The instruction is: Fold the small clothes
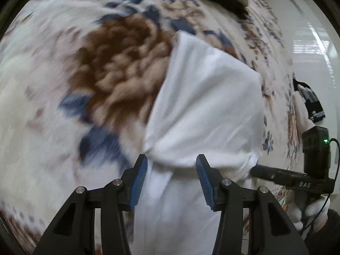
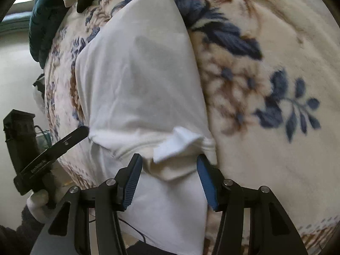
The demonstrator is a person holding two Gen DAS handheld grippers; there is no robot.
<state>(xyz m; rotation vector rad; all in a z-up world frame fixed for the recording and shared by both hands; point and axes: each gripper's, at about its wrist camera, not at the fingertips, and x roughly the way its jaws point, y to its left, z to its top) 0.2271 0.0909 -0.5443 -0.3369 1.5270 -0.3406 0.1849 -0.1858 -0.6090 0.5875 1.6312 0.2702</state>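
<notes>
Seemingly mid-fold, the white garment lies on the floral blanket, already narrowed, with both the left gripper and the right gripper spread around its bunched near edge, the final folds still undone.

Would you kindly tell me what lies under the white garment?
The floral blanket shows around the white garment and runs beneath it; anything else underneath is hidden.
</notes>
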